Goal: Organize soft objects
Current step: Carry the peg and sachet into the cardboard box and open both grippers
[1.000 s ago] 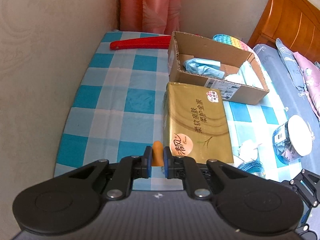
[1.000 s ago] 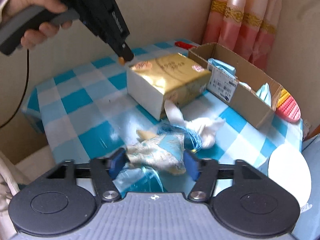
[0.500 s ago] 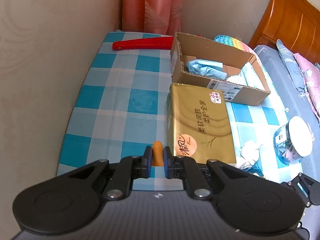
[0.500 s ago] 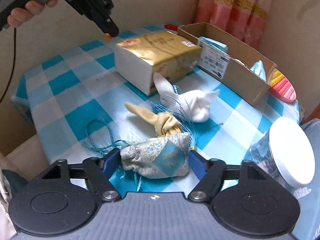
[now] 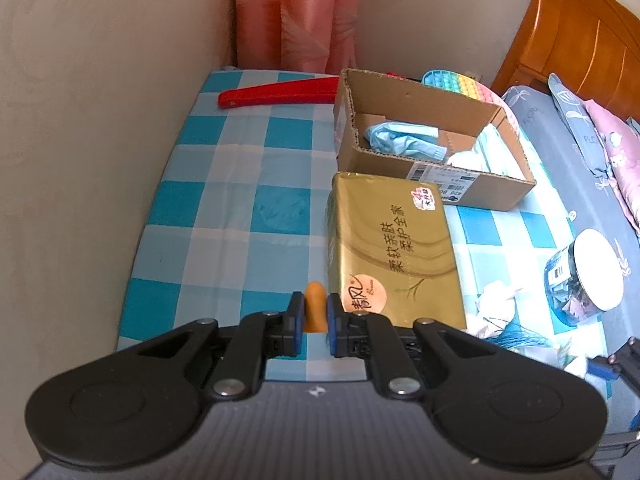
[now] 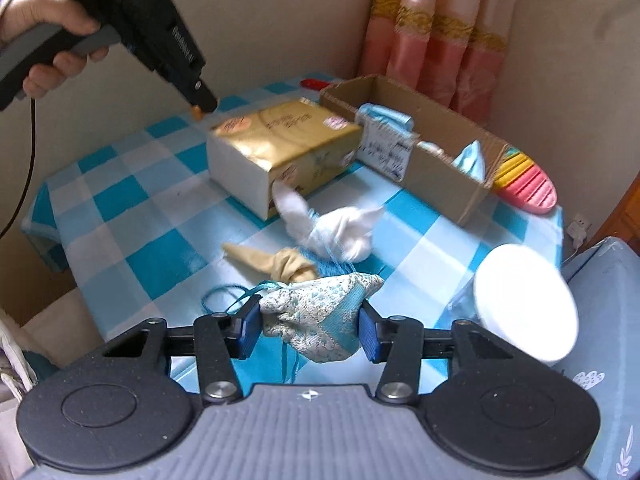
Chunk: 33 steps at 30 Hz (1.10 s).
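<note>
My left gripper [image 5: 314,318] is shut on a small orange soft piece [image 5: 315,307] and holds it above the checked table, beside the gold tissue pack [image 5: 394,250]. It also shows in the right wrist view [image 6: 202,106], high at the left. My right gripper [image 6: 310,326] is shut on a blue-and-cream brocade pouch [image 6: 320,320] and holds it above the table. A tan cloth piece [image 6: 276,262] and a white cloth bundle [image 6: 344,230] with blue strings lie behind the pouch. The open cardboard box [image 5: 424,136] holds light blue cloths [image 5: 404,144].
A jar with a white lid [image 6: 524,300] stands at the right near the table edge. A red fan [image 5: 280,96] and a rainbow silicone mat [image 5: 460,84] lie at the back. Walls close off the left and back; a bed [image 5: 580,168] lies at the right.
My right gripper has lifted the pouch off the table and pulled back. My left gripper has held the orange piece and drifted slightly back.
</note>
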### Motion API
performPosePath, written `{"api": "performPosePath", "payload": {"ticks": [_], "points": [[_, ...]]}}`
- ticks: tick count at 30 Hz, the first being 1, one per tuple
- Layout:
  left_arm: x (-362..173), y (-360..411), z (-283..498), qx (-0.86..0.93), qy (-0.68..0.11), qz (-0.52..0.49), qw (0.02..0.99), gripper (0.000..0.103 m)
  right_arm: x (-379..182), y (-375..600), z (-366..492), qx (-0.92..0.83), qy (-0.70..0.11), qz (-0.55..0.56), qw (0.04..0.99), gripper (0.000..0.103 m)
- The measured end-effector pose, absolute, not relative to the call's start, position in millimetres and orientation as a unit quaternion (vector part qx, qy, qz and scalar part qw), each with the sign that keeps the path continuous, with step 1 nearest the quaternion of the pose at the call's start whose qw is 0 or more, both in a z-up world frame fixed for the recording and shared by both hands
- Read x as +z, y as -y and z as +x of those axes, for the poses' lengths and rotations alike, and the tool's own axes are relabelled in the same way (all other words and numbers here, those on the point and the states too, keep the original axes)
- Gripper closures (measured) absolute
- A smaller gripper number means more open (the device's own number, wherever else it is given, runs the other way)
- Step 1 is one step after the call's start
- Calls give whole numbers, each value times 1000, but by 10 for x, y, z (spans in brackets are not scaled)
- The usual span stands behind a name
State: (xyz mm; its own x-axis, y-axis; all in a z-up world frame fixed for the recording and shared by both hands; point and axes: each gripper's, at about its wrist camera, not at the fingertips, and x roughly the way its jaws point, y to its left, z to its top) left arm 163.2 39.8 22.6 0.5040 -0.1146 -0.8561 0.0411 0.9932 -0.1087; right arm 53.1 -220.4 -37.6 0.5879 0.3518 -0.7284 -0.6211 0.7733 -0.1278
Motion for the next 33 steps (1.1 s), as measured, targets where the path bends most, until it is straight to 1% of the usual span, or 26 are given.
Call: {"api": "performPosePath", "payload": {"ticks": [9, 17, 24, 30, 32, 33], "points": [[346, -307, 1652, -61, -490, -23, 869, 93, -21, 2282, 650, 265, -331, -170, 890, 49], [585, -133, 1825, -86, -474, -10, 876, 93, 291, 2254, 812, 254, -296, -168, 906, 49], [782, 154, 2267, -114, -451, 6, 885, 93, 445, 2276, 1055, 232, -285, -159, 916, 49], [738, 457, 2867, -128, -449, 7, 884, 93, 471, 2308, 1262, 213, -290, -145, 922, 49], [696, 524, 3032, -129, -449, 3, 884, 89, 467, 2317, 1300, 207, -292, -144, 923, 49], [660, 556, 3117, -131, -450, 2, 883, 78, 467, 2321, 1318, 206, -293, -144, 923, 49]]}}
